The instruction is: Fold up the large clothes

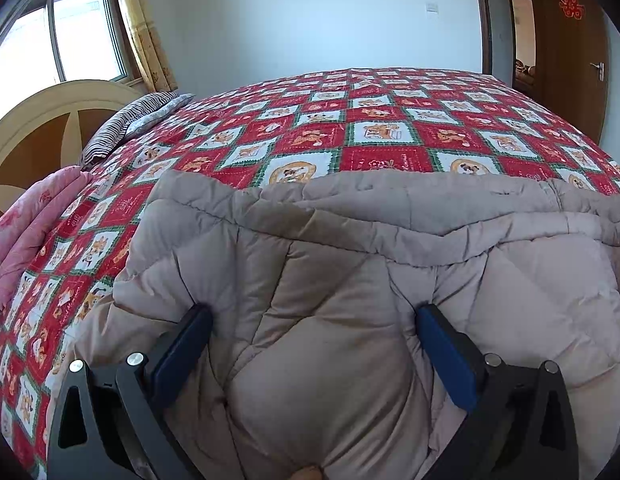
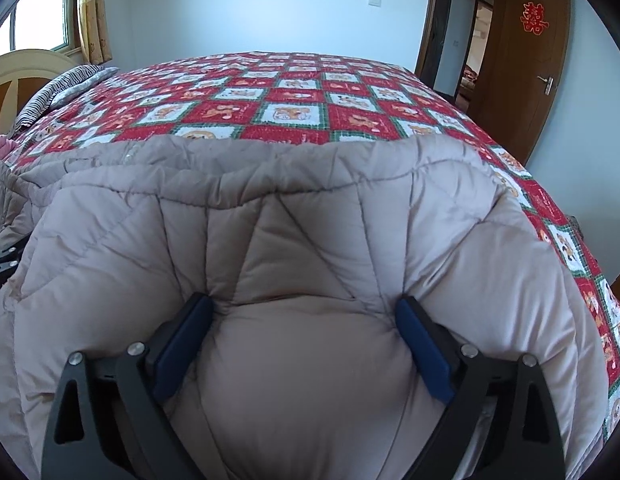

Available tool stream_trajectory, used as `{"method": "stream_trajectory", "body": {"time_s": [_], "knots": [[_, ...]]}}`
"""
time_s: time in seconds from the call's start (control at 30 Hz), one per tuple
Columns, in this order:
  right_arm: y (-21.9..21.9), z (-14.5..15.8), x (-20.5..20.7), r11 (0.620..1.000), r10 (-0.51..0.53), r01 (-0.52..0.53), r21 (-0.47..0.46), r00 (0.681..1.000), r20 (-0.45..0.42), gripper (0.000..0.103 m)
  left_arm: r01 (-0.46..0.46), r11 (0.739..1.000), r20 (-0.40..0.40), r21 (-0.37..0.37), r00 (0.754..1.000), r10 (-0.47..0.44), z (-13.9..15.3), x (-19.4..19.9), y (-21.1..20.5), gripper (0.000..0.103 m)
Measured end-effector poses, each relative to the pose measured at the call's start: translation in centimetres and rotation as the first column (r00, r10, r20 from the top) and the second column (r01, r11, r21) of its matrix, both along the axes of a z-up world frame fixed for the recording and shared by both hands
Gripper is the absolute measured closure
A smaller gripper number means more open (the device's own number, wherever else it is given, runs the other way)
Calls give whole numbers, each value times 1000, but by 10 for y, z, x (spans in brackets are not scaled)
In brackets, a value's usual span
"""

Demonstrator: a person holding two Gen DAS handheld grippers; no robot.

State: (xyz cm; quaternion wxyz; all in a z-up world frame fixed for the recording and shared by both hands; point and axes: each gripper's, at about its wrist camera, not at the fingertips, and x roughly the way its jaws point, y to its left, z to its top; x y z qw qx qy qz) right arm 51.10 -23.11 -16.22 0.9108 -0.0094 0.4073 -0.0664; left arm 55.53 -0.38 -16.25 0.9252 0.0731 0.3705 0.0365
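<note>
**Padded coat bunched in both grippers at the near side of the bed**

While both cameras look across the same bed (image 1: 389, 120), each shows a different end of the beige padded coat (image 1: 349, 280) that lies on the near part of the red patterned bedcover (image 2: 294, 96). From the left wrist, the left gripper (image 1: 313, 316) has its two blue pads set wide, with a thick fold of the coat bulging between them and the fabric creased where the pads dig in. From the right wrist, the right gripper (image 2: 304, 304) stands just as wide, its pads pressed into another puffy bulge of the coat in the same way.

Only the left view shows the folded pink quilt (image 1: 42, 220) at the bed's left edge, with most of the rounded headboard (image 1: 50, 120) and the window (image 1: 58, 40) above it. The striped pillow (image 1: 126, 120) lies near the headboard, well apart from the coat. Only the right view shows the bedcover's right edge dropping away beside the coat, and a dark piece of the other gripper's frame at its far left edge.

Beyond the coat's far hem, the bedcover is flat and bare to the far edge of the bed. An open wooden door (image 2: 537, 60) with a red paper cutting (image 2: 533, 19) stands past the bed's far right corner.
</note>
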Motion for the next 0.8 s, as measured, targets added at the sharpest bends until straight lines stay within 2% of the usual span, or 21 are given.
{"method": "stream_trajectory", "body": {"time_s": [0.2,0.3,0.37,0.43,0.53,0.6,0.8], "knots": [[0,7,-2,1000,-2,2,-4,1000,-8,8,-1,1000,1,3,1000,1,-2,-1,-1,1],[2,31,-26,998,-48,44,46,996,80,10,-3,1000,2,6,1000,3,-2,-2,-1,1],[14,45,-44,996,-23,12,89,991,132,10,-3,1000,3,4,1000,3,-2,-2,0,1],[35,52,-58,996,25,-39,78,986,166,10,-2,1000,3,3,1000,2,-1,-2,1,1],[62,39,-62,996,83,-85,10,986,143,10,-3,1000,6,4,1000,3,-1,-3,1,1],[67,24,-58,996,84,-83,-14,989,125,10,-3,1000,8,4,1000,3,0,-3,2,1],[67,3,-45,997,67,-66,-27,995,77,4,-5,1000,-1,8,1000,5,0,-2,2,1]]}}
